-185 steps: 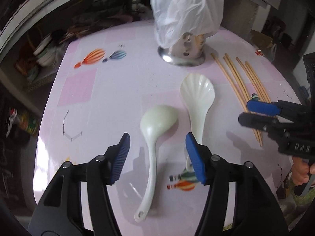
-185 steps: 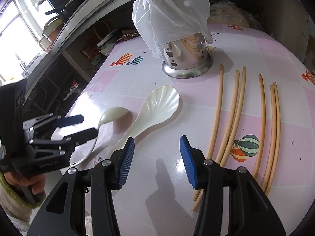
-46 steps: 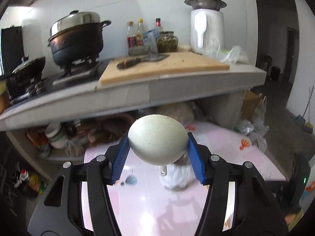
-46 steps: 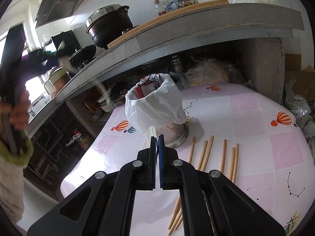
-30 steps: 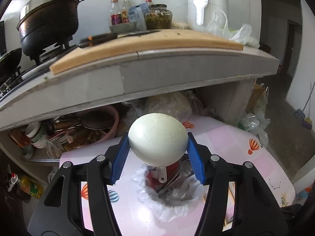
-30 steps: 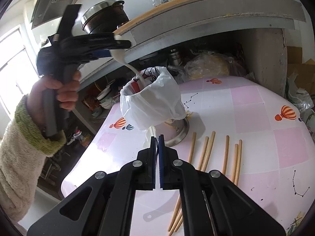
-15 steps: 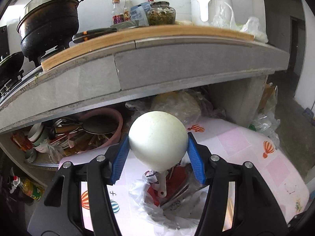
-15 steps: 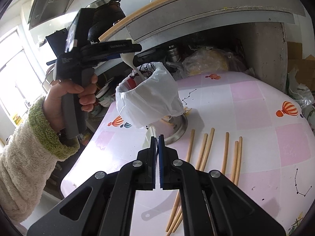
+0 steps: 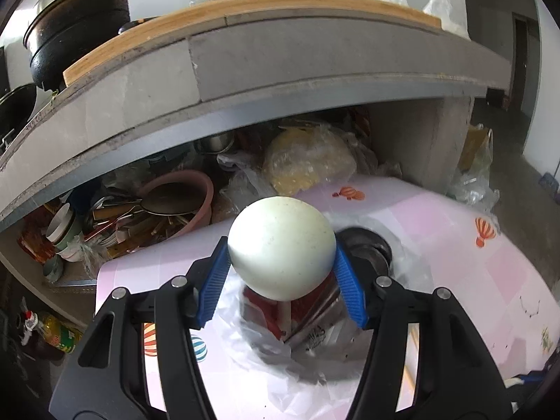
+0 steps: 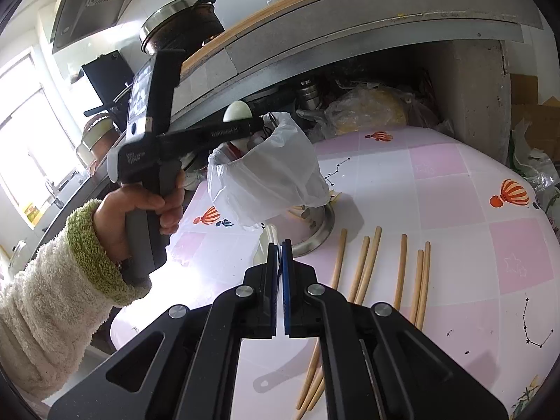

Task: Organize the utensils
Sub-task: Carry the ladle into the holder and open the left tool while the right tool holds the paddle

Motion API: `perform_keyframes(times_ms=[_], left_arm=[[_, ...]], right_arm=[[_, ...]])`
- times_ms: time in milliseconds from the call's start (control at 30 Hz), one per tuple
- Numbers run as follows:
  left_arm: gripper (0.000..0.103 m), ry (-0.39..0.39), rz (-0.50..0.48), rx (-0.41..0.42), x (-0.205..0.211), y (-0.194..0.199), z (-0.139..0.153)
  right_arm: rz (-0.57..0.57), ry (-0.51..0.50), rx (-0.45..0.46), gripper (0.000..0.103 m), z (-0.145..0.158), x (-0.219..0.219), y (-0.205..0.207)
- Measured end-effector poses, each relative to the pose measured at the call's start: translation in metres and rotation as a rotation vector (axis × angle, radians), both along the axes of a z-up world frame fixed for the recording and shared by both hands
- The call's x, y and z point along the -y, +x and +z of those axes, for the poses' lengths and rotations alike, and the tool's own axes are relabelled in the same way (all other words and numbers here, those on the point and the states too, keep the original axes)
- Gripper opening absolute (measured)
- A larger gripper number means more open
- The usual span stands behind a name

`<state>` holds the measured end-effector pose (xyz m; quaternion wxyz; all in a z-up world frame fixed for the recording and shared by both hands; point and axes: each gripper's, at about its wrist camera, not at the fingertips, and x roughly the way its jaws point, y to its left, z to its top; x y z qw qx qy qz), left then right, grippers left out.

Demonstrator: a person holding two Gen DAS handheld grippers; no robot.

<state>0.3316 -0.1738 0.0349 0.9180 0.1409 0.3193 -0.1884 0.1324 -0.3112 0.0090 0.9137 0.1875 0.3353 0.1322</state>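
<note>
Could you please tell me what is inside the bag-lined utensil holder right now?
Inside the utensil holder, the left wrist view shows red packaging and the spoon handle dipping in. The spoon's bowl and blur hide everything deeper.

Chopsticks (image 10: 367, 266) lie right of the bag-lined holder (image 10: 269, 182) (both on the table (image 10: 455, 182)).

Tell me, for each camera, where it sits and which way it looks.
Left wrist: on the left gripper, looking down past its spoon into the bagged holder.
Right wrist: on the shut right gripper, facing the holder, chopsticks, left hand.
Shared: spoon, holder, pink table.
</note>
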Motion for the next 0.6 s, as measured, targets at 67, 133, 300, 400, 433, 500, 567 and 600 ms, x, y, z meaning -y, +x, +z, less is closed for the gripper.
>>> perform_keyframes(times_ms=[67,133,300,400,433,500,567,600], left_arm=[[0.056,0.007,-0.006,-0.013,0.002,-0.001,-0.002],[0.059,0.006,-0.009,-0.021,0.002,-0.002,-0.003],[0.075,-0.05,-0.012,-0.033,-0.007,-0.006,0.004],[0.078,-0.097,-0.003,-0.041,-0.018,-0.008,0.013],[0.079,-0.126,0.004,-0.049,-0.025,-0.008,0.018],[0.08,-0.17,0.015,-0.056,-0.037,-0.01,0.025],[0.08,-0.208,0.03,-0.052,-0.05,-0.014,0.032],[0.081,-0.22,0.037,-0.046,-0.057,-0.017,0.036]], right_arm=[[0.0,-0.006,0.001,0.003,0.002,-0.001,-0.001],[0.0,-0.01,0.003,0.003,0.003,-0.002,-0.002],[-0.003,-0.02,0.001,0.003,0.006,-0.003,-0.004],[-0.002,-0.025,0.002,0.003,0.009,-0.004,-0.005],[-0.002,-0.03,0.005,0.003,0.011,-0.005,-0.005],[0.0,-0.038,0.013,0.003,0.015,-0.006,-0.006],[-0.004,-0.047,0.025,0.003,0.021,-0.006,-0.007],[-0.005,-0.05,0.032,0.003,0.024,-0.005,-0.008]])
